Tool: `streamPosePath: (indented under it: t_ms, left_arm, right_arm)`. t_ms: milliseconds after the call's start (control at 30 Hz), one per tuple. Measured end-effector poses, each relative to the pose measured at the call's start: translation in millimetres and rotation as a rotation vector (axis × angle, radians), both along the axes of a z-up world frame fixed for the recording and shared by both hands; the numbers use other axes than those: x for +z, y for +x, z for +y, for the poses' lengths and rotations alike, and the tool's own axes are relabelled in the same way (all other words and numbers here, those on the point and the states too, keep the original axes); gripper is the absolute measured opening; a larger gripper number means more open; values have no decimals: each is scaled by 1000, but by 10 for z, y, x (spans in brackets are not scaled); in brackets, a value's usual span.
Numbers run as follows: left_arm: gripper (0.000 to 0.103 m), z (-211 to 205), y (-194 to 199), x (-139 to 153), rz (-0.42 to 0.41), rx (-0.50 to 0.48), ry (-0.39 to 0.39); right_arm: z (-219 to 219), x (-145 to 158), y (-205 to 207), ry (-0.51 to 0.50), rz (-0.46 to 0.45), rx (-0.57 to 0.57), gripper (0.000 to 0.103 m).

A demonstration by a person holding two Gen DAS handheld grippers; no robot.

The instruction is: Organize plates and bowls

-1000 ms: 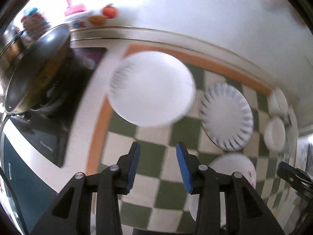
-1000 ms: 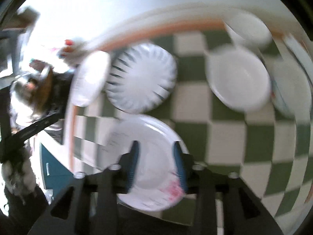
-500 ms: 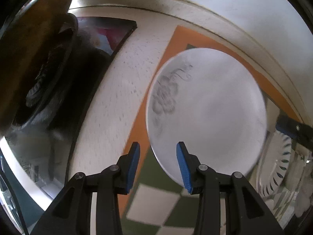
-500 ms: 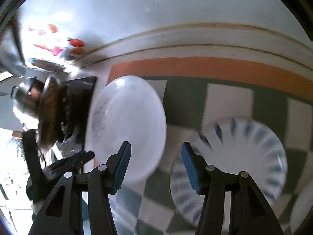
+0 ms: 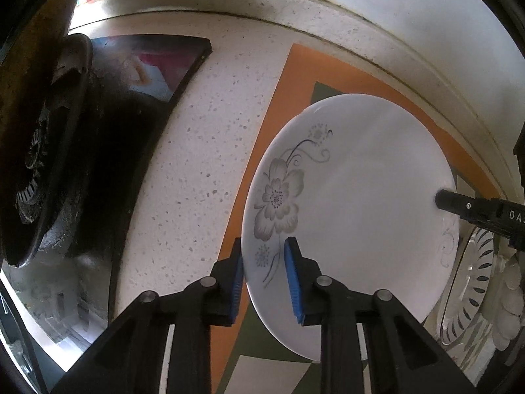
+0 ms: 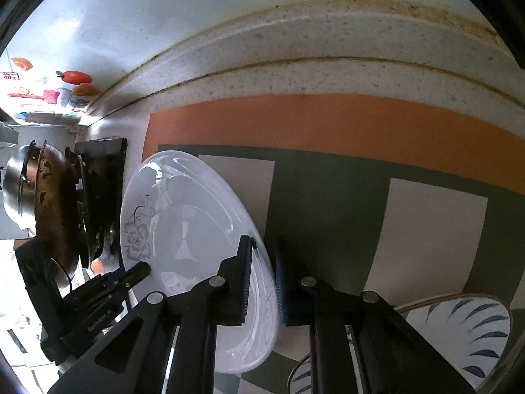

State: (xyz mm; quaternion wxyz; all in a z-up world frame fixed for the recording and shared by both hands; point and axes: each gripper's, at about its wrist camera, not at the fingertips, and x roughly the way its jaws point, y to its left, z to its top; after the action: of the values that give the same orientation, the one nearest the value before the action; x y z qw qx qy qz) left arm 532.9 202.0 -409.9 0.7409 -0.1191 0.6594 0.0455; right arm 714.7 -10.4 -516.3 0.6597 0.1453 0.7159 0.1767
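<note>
A white plate with a grey flower print (image 5: 357, 197) fills centre-right; a blue-striped ribbed plate (image 5: 472, 292) lies at the right edge.

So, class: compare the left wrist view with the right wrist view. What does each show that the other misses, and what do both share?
Only the left wrist view shows the left gripper from behind, its blue-padded fingers astride the rim by the grey flower.

Only the right wrist view shows the right gripper on the opposite rim, and the brown metal wok in full.

Both show the round white flower-printed plate, both grippers having just closed on it, the orange-bordered green-and-cream checked mat, and the white plate with dark blue radial strokes.
</note>
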Motion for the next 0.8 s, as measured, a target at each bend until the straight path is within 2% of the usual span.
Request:
streamPosePath:
  t_ms: [133,300,467,600,800]
  left_arm:
    - [21,-37,-26,69,-9,-16,-3]
    - [21,-125,-17,342,-42,-57,1]
    - [21,-313,-182,656,-75,-101,-7]
    - [21,-569,-394,841,-86,-155,-15]
    - [21,-1086,-706,1004,-95,-247,-12]
  right_arm:
    - [8,98,-106,-4,-7,-1,14]
    - [-86,282,-250,8,-29,-27,14]
    - [-325,587,-539,32,-52,-61,13]
    - [-606,869,-900,36,-75,-102,13]
    - [-1097,1118,-1519,17,-83,-149,13]
